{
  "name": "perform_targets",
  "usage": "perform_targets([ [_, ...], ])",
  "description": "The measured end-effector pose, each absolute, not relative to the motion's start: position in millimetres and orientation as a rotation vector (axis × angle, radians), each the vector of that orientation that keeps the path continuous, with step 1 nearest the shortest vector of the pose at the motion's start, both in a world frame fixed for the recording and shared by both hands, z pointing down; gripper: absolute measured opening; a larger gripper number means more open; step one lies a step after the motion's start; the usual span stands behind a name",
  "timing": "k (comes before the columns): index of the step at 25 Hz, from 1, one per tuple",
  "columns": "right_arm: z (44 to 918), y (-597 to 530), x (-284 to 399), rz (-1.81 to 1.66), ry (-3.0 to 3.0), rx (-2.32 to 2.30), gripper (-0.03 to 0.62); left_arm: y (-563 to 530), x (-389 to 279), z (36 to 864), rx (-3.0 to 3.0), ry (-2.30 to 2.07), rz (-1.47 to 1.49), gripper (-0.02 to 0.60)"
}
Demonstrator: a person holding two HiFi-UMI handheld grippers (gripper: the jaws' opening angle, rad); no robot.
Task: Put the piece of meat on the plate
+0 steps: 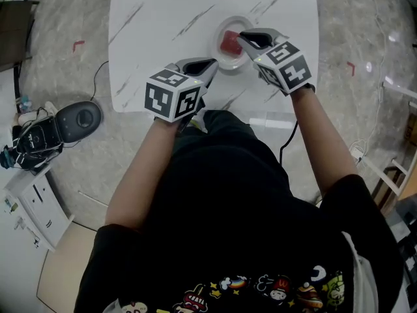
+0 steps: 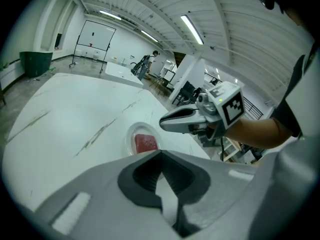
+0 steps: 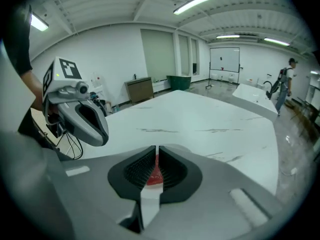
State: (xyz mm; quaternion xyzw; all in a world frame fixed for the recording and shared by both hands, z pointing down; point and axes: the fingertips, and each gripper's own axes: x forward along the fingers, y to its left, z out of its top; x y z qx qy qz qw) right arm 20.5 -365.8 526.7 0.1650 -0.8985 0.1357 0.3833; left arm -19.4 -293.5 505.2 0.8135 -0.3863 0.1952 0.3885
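1. Tabletop (image 1: 163,18): white, marble-veined. It carries a single round white plate (image 1: 217,44).

2. Piece of meat (image 1: 229,44): a red, roughly square slab lying flat inside the plate, at the plate's centre. The left gripper view confirms that the meat (image 2: 146,142) rests within the plate rim (image 2: 129,136) and that neither gripper touches it.

3. Left gripper (image 1: 207,65): positioned at 7 o'clock from the plate, with its tip just beside the rim and pointing toward 1 o'clock. In its own view the left gripper (image 2: 160,154) has both pads meeting at the tips. Nothing is held between them. Only bare tabletop and the plate show beyond.

4. Right gripper (image 1: 244,38): enters from 4 o'clock, with its tip over the plate's rim at 3 o'clock, just beside the meat. In its own view the right gripper (image 3: 156,151) has its ribbed pads closed to a thin slit and clamps nothing. The meat (image 3: 156,173) shows red through the slit, lying beyond and below the pads. From the left gripper view, the right gripper (image 2: 165,123) hangs above the plate, clear of the meat.

5. Marker cubes: one sits behind each gripper, the left (image 1: 172,95) and the right (image 1: 287,64).

6. Floor: at 9 o'clock from the person stands a black device (image 1: 81,116).
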Motion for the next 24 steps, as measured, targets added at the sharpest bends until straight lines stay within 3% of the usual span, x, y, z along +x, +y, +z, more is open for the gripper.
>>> perform_targets([
  [16, 453.1, -340.2, 63.0, 0.438, -2.513, 0.823, 0.026, -309.0, -19.6, 466.4, 2.176, -1.069, 0.504, 0.000],
  [24, 464.9, -331.1, 73.9, 0.513, -2.497, 0.929, 0.026, -304.6, -10.8, 466.4, 2.194, -1.105, 0.491, 0.000],
])
